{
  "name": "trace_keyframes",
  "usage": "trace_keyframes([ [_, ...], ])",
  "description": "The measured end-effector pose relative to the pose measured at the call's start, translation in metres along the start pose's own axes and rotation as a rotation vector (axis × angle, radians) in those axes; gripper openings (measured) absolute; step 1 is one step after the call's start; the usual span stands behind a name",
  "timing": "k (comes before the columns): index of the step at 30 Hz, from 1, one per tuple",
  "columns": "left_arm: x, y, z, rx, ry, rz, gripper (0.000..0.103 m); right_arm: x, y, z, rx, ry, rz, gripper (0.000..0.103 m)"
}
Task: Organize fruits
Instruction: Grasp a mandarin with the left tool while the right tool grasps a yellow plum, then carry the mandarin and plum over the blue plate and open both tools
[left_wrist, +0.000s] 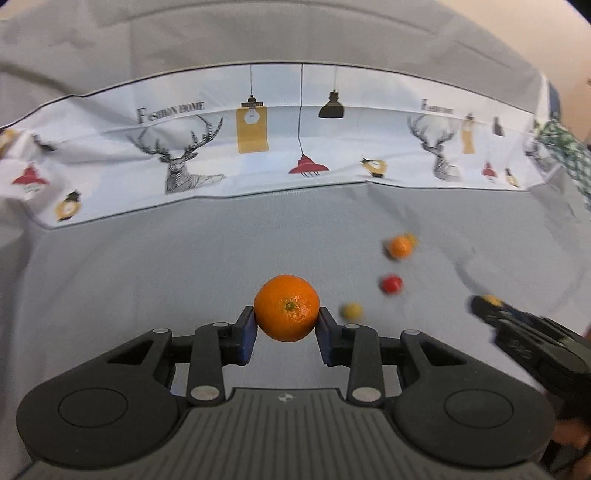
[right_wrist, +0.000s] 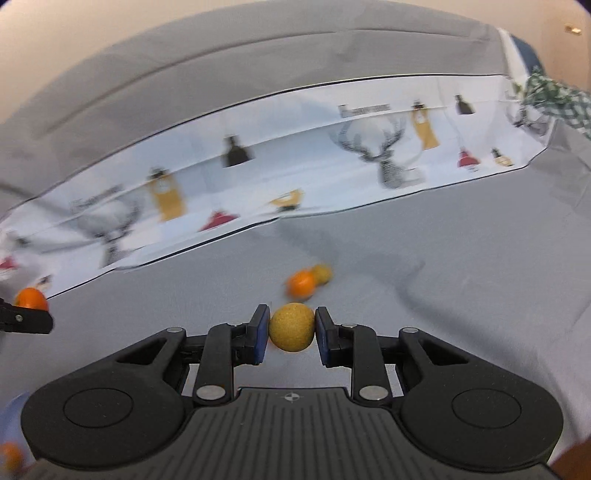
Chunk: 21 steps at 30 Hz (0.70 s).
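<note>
My left gripper (left_wrist: 287, 322) is shut on a large orange (left_wrist: 287, 307) and holds it above the grey cloth. My right gripper (right_wrist: 291, 329) is shut on a yellow ball-shaped fruit (right_wrist: 291, 326). On the cloth in the left wrist view lie a small orange (left_wrist: 399, 246) with a yellow fruit just behind it, a red fruit (left_wrist: 391, 284) and a yellow fruit (left_wrist: 351, 311). The right gripper also shows at the right in the left wrist view (left_wrist: 491, 301). In the right wrist view a small orange (right_wrist: 301, 283) and a yellow fruit (right_wrist: 322, 273) lie together ahead, and the left gripper's orange (right_wrist: 31, 298) shows at the far left.
A grey cloth (left_wrist: 184, 266) covers the surface. A white patterned cloth with deer and lamps (left_wrist: 258, 147) runs across the back. A green checked fabric (left_wrist: 569, 155) lies at the far right. Something orange (right_wrist: 11, 456) and a bluish shape sit at the lower left in the right wrist view.
</note>
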<state>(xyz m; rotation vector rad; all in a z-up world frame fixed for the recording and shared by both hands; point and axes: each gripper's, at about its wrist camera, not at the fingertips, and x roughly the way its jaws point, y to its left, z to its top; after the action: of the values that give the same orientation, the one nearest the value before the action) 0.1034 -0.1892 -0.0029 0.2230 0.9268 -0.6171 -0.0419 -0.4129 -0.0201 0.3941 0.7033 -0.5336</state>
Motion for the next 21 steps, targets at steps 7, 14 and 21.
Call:
trace_keyframes([
  [7,-0.105,0.034,-0.095,-0.027,-0.022,0.054,0.038,-0.081,0.065,-0.049,-0.113,0.096,0.192,0.028],
  [14,-0.167,0.075,-0.163,-0.085,-0.029,0.116,0.038,-0.149,0.125,-0.087,-0.226,0.126,0.316,0.028],
  [21,-0.2,0.096,-0.204,-0.143,-0.055,0.145,0.038,-0.186,0.163,-0.124,-0.356,0.162,0.363,0.028],
])
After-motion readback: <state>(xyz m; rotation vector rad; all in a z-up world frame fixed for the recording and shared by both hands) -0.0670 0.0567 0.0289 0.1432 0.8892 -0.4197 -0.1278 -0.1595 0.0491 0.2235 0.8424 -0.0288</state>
